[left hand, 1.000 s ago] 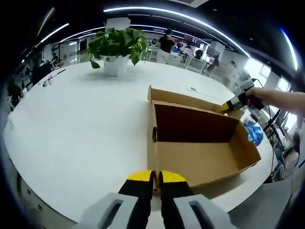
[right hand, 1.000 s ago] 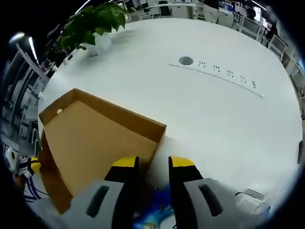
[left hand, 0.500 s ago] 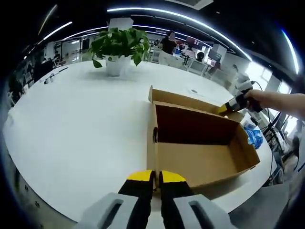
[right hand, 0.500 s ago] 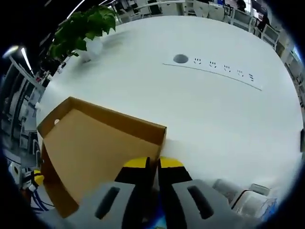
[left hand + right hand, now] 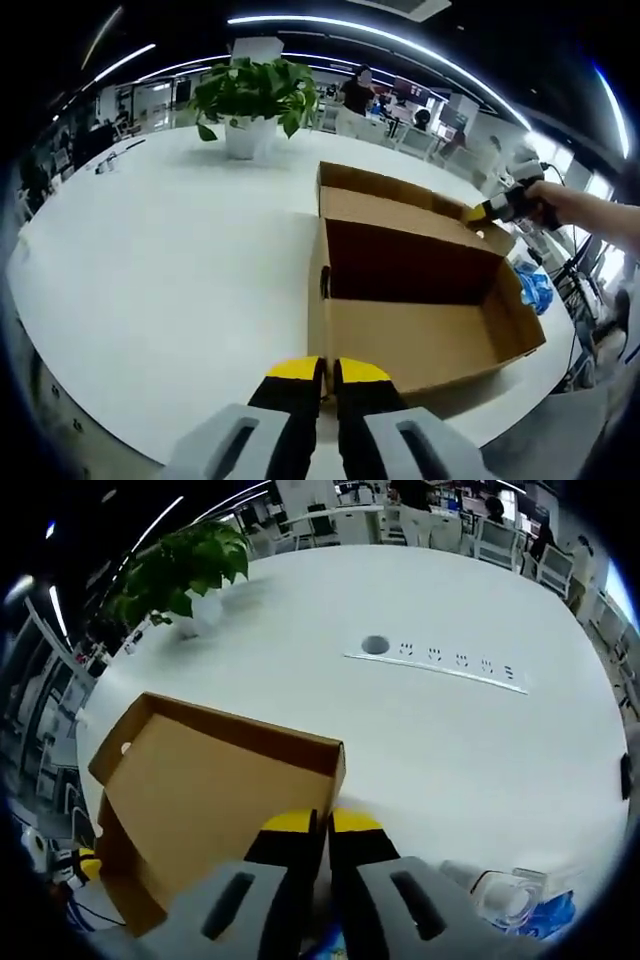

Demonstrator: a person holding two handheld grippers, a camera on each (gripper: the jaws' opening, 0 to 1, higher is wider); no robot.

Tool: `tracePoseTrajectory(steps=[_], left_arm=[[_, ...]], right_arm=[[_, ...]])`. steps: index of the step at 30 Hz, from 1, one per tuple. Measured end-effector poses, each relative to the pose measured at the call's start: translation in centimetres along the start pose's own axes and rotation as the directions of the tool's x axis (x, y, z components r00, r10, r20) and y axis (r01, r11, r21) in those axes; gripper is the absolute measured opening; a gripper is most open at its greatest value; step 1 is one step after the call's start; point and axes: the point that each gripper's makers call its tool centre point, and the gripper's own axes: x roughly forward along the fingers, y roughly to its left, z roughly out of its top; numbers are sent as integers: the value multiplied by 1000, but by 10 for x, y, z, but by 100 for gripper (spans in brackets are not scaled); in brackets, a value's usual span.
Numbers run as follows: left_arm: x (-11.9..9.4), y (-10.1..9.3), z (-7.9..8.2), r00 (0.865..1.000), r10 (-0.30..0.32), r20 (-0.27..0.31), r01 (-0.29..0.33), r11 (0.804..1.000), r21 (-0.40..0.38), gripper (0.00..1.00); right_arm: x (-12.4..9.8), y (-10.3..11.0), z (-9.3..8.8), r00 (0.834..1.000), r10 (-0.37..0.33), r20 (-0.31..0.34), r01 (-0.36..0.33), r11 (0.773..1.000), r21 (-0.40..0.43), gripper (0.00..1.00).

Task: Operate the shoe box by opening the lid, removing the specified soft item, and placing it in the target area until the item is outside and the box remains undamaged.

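- In the left gripper view, the left gripper [image 5: 327, 368] comes up from the bottom with its yellow-tipped jaws pressed together on the near wall of the shoe box [image 5: 420, 340], pinching the cardboard edge between them.
- The shoe box sits straight ahead of this gripper on the white table [image 5: 160, 270]; its brown inside is open to view and looks bare.
- Beyond the far wall of the box, the lid [image 5: 400, 200] stands raised and leans away from the left gripper.
- At the far right corner of the lid, the right gripper [image 5: 487, 210] reaches in from the right, held by a person's hand [image 5: 548, 200] with the forearm stretched out sideways.
- In the right gripper view, the right gripper [image 5: 320, 825] has its jaws closed on the edge of the lid [image 5: 210, 790], which spreads ahead and to the left of it as a tilted brown panel.
- A blue soft item [image 5: 532, 282] lies to the right of the box, outside it, near the table edge; in the right gripper view a bit of blue [image 5: 545, 915] shows low on the right beside a clear plastic piece [image 5: 508, 898].
- A potted plant [image 5: 250, 100] stands well beyond the box.
- A strip of sockets [image 5: 440, 660] is set into the table, ahead of the right gripper.
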Motion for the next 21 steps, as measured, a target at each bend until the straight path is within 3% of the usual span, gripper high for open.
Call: tracePoseTrajectory(steps=[8,21], left_arm=[[1,1,0,1000,1,-4,-1,1000,4,4],[1,-1,0,1000,6,-16,-6,999,33,5]], right_arm=[[-25,9,18,996,15,92,-12,999,-35,1],[-77,31,26,973,56,224,-33,994,-108,1]])
